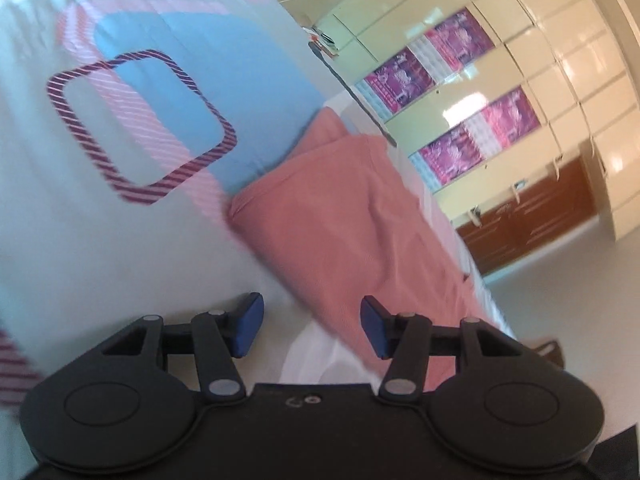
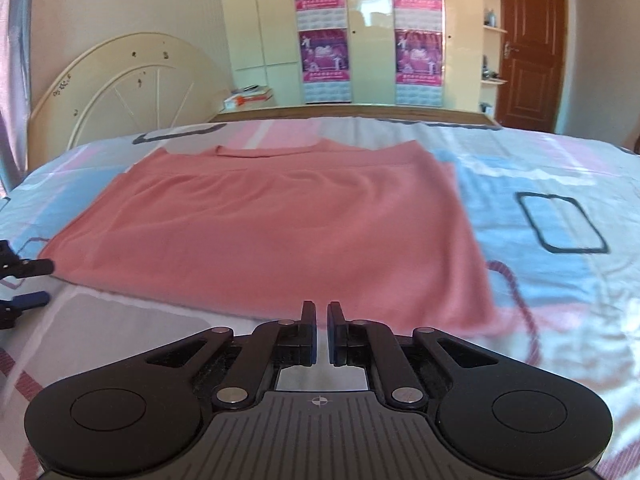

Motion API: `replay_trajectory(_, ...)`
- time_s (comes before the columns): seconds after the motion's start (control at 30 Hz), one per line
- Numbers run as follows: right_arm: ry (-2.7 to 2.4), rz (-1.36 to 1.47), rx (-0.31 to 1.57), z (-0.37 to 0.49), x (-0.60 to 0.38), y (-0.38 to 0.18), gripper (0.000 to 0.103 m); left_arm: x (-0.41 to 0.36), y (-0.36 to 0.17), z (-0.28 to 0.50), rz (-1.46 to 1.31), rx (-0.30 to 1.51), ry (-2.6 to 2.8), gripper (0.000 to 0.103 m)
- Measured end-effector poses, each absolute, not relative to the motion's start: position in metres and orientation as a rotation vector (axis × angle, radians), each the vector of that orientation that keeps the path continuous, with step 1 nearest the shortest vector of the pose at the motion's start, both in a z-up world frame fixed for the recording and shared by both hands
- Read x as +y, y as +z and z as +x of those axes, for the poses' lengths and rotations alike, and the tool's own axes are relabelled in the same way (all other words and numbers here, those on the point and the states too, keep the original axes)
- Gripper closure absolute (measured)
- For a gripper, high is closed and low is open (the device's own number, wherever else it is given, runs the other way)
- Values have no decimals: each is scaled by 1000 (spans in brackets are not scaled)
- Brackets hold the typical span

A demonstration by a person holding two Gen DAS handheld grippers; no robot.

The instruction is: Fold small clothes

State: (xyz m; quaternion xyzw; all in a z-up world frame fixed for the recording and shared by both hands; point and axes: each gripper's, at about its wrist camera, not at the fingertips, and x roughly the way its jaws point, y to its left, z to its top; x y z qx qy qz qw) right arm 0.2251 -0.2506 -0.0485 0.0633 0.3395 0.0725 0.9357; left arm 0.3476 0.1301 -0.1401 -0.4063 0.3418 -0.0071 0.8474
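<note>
Beyond right tool [image 2: 322,328]: garment [image 2: 280,232] (perhaps folded)

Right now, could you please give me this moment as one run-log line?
garment: pink top flat on bed | left hand-held gripper: open, at top's edge | right hand-held gripper: shut, empty, near hem

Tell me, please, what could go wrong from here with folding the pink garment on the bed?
1. The right gripper is shut just short of the pink garment with nothing between its jaws, so lifting now would probably leave the near hem behind.
2. The left gripper is open over the garment's side edge; closing there might also pinch the bedsheet.
</note>
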Motion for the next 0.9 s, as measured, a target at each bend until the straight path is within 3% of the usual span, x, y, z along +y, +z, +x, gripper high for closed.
replay_trajectory(0.17, 179, 161, 690, 264, -233, -43, 96, 135, -151, 375, -930, 672, -12, 54)
replay_trajectory(0.23, 196, 164, 691, 283, -223, -40, 96, 136, -156, 387, -949, 659, 2, 63)
replay_trajectory(0.5, 264, 151, 704, 349, -178, -41, 96, 129, -162, 415, -956, 617, 26, 72)
replay_trajectory(0.67, 282, 154, 726, 375, -163, -51, 96, 134, -166, 418, -964, 625, 35, 87)
replay_trajectory(0.9, 287, 134, 758, 387, -154, -60, 96, 138, -168, 415, -960, 631, 22, 90)
